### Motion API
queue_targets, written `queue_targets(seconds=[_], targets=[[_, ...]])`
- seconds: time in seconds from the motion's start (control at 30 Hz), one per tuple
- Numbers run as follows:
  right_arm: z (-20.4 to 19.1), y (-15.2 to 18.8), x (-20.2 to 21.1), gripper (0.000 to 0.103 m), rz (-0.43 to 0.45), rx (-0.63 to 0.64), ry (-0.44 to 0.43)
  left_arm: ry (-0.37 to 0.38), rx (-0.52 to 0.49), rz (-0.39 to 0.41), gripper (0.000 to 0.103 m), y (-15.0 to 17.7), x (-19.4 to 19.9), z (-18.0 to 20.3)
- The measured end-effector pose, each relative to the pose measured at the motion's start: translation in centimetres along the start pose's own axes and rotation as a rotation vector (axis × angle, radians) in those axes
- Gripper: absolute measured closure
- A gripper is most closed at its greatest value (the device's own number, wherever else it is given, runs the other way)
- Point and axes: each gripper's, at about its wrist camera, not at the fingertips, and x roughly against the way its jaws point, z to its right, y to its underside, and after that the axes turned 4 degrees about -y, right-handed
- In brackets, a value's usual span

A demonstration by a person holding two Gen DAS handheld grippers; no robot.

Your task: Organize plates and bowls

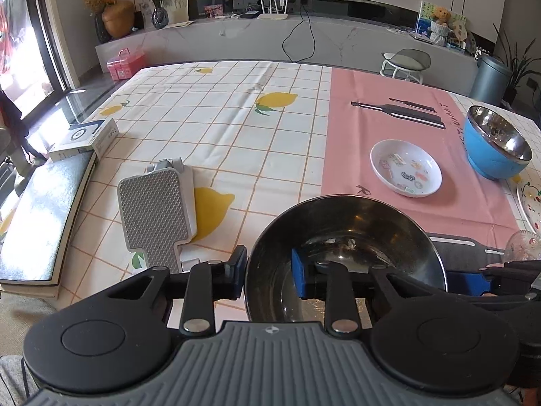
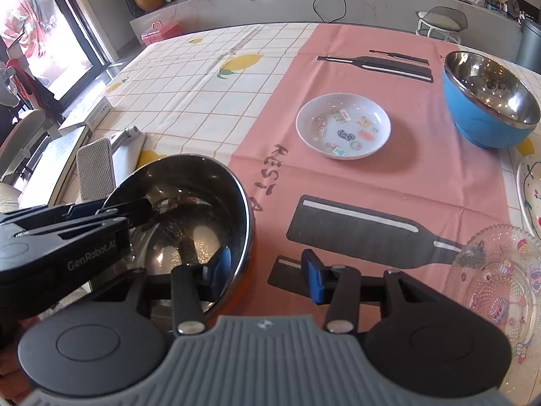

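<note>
A dark steel bowl (image 1: 345, 237) sits at the table's near edge. My left gripper (image 1: 270, 275) straddles its left wall, one finger outside and one inside, with a gap showing, so it is open around the rim. In the right wrist view the same bowl (image 2: 189, 209) is at the left, and my right gripper (image 2: 267, 270) is open, its left finger inside the bowl's right rim and its right finger over the pink mat. A small white plate (image 2: 343, 125) and a blue steel-lined bowl (image 2: 487, 101) stand farther back.
A clear glass plate (image 2: 500, 277) lies at the near right, with a cherry-patterned plate (image 2: 531, 189) behind it. A grey perforated stand (image 1: 154, 213), a closed laptop (image 1: 40, 216) and a white box (image 1: 88, 138) lie at the left.
</note>
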Motion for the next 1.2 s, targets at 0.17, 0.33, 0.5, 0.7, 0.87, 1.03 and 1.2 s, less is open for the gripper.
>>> queue_targets(seconds=[0.17, 0.33, 0.5, 0.7, 0.87, 1.03, 1.2], targets=[[-0.9, 0.4, -0.6, 0.086, -0.022, 0.031, -0.015, 0.025, 0.05, -0.008, 0.092, -0.1, 0.0, -0.7], [0.1, 0.6, 0.3, 0.089, -0.02, -0.016, -0.003, 0.095, 0.048, 0.005, 0.094, 0.0, 1.0, -0.5], [2.4, 0.8, 2.7, 0.089, 0.01, -0.088, -0.001, 0.193, 0.032, -0.001, 0.096, -0.1, 1.6, 0.9], [4.6, 1.5, 4.8, 0.089, 0.032, -0.134, 0.027, 0.251, -0.017, -0.011, 0.098, 0.4, 1.8, 2.9], [5.9, 2.0, 5.3, 0.089, 0.023, -0.171, 0.027, 0.261, -0.043, -0.033, 0.098, 0.9, 1.6, 3.9], [6.8, 2.2, 5.2, 0.089, 0.006, -0.19, 0.018, 0.266, -0.069, -0.03, 0.098, 1.3, 1.6, 4.5], [7.3, 2.2, 5.4, 0.089, 0.009, -0.196, 0.005, 0.276, -0.057, -0.038, 0.099, 1.2, 1.6, 4.3]])
